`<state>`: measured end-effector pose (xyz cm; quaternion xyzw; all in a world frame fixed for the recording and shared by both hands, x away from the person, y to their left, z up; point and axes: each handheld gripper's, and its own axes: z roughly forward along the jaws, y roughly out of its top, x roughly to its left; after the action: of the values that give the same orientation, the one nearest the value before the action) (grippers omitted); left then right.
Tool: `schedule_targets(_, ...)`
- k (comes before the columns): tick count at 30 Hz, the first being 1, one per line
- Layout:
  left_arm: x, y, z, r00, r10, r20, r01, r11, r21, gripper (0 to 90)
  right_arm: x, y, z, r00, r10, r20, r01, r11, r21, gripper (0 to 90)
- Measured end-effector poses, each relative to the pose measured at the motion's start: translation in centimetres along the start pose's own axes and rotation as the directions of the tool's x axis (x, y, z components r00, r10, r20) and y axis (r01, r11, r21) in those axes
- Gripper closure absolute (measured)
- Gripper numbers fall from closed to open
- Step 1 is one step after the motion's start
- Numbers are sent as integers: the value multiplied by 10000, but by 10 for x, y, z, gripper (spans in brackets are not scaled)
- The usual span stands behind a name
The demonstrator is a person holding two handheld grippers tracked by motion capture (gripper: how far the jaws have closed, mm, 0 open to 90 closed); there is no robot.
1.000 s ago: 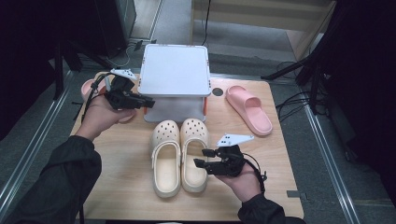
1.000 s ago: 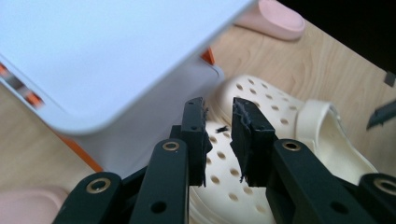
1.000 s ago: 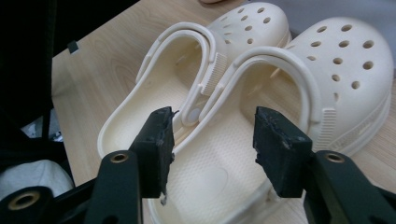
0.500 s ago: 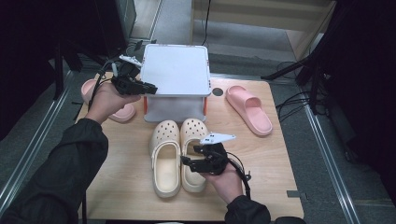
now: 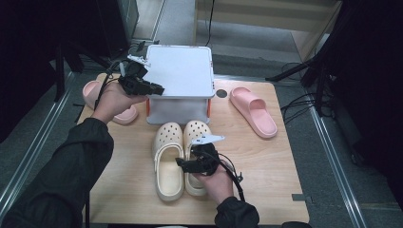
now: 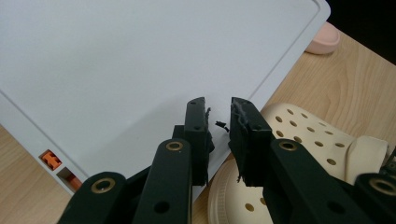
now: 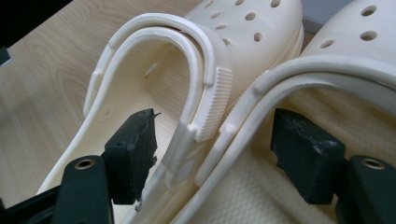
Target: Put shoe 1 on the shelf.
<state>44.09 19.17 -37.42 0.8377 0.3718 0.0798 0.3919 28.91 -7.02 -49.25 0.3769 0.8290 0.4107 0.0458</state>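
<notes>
Far left on the pale wooden worktop (image 5: 266,190) lies a pink foam slide sandal (image 5: 95,90), partly under my left hand. Above it my left claw (image 5: 159,89) hovers at the near left corner of the white plastic lidded storage box (image 5: 180,71) with orange latches; a second ago it was over the sandal, so it has travelled across to the box. In the left gripper view its jaws stand narrow, a small gap between them and nothing held, with the flat lid beneath. I judge this hand is getting ready to deal with the lid.

In the middle, just in front of the box, sits the pair of cream perforated rubber clogs (image 5: 183,156), side by side, toes towards the box. My right claw (image 5: 180,164) has come in and down from the right of the pair. Its jaws have just been opening and now stand wide; in the right gripper view one pad sits inside each clog, with the two touching inner side walls and heel straps between them, not yet pressed. That suggests the next step is to pinch both clogs together and lift them as one.

At the far right the second pink slide sandal (image 5: 254,111) lies alone, well apart
</notes>
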Motion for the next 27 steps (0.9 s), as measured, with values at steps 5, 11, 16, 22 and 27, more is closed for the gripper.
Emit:
schedule_targets(5,-1,3,1,9999,77,-117,-75,9999,147,766,4,2,9,9978,-140,655,136,9999,65,315)
schedule_targets(11,-3,4,2,9998,104,-171,-101,9998,186,779,9,3,18,9906,-329,1330,302,9993,224,357)
schedule_targets(16,-2,3,2,9999,23,-129,-22,9999,114,781,8,3,18,9911,-246,1307,229,9996,148,401)
schedule_targets(22,-2,2,2,9999,-39,-99,40,10000,61,781,4,4,16,9939,-45,1098,15,9996,270,473)
schedule_targets(27,-3,1,2,9999,-62,-83,63,10000,38,784,1,4,12,9934,172,1132,-213,9992,351,590)
